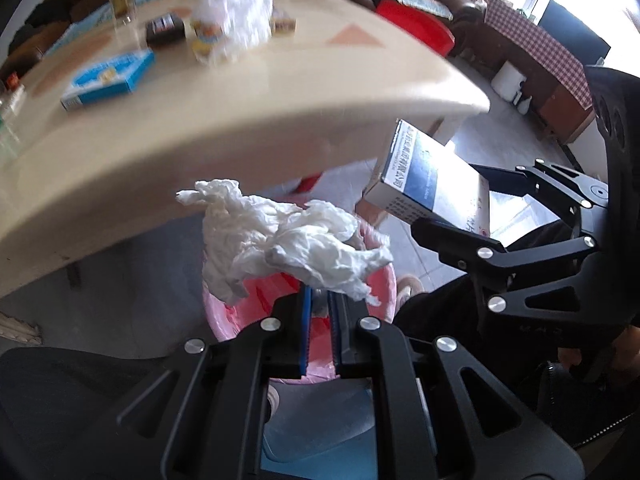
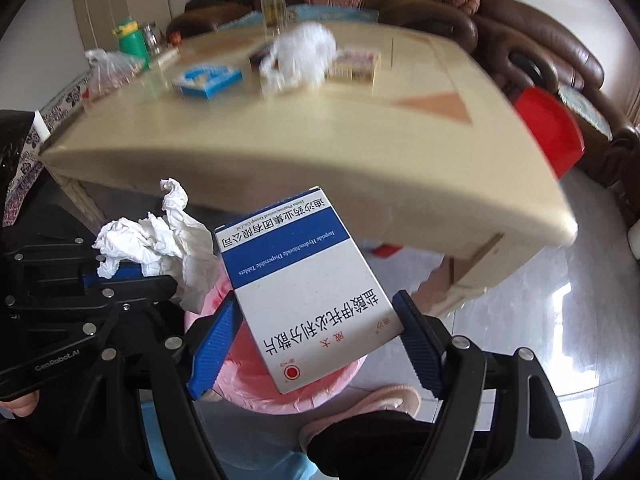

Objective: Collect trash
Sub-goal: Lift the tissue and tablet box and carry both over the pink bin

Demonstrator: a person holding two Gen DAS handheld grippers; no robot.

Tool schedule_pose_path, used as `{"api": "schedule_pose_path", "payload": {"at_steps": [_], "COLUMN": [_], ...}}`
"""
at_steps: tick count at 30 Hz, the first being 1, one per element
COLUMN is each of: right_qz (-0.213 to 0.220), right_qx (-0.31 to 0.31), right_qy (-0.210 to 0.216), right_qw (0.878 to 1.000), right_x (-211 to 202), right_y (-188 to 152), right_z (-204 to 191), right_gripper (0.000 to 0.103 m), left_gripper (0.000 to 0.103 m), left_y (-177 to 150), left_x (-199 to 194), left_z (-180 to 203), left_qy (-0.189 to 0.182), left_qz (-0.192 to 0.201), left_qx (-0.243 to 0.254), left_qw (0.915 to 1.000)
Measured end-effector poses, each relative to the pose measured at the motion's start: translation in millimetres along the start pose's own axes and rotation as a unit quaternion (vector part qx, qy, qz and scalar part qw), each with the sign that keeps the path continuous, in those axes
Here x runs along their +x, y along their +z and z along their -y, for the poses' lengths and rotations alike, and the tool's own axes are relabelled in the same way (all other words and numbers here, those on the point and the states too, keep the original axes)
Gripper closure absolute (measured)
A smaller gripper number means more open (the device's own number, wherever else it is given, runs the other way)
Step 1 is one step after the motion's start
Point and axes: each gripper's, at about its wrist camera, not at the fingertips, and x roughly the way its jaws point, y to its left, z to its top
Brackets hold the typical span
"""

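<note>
Above the pink bin, the left gripper pinches crumpled tissue; the right gripper clamps a medicine box

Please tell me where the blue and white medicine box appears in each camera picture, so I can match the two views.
Left wrist view: the medicine box is at the right, held in the right claw, below the table edge.
Right wrist view: the medicine box fills the lower centre, between the blue pads.
Shared landmark: the pink bin under both claws.
</note>
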Motion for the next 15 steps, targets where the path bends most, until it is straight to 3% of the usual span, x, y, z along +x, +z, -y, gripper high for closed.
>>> {"api": "schedule_pose_path", "payload": {"at_steps": [15], "right_qz": [-0.107], "right_qx": [-0.013], "right_qy": [0.021], "right_qw": [0.994], "right_x": [102.6], "right_y": [-22.2], "right_z": [9.0], "right_gripper": [0.028], "left_gripper": [0.094], "left_y": [0.1], "left_x": [99.1], "left_z": [-19.3], "left_qy": [-0.038], "left_qz": [-0.111], "left_qx": [-0.018], "left_qw": [0.993]}}
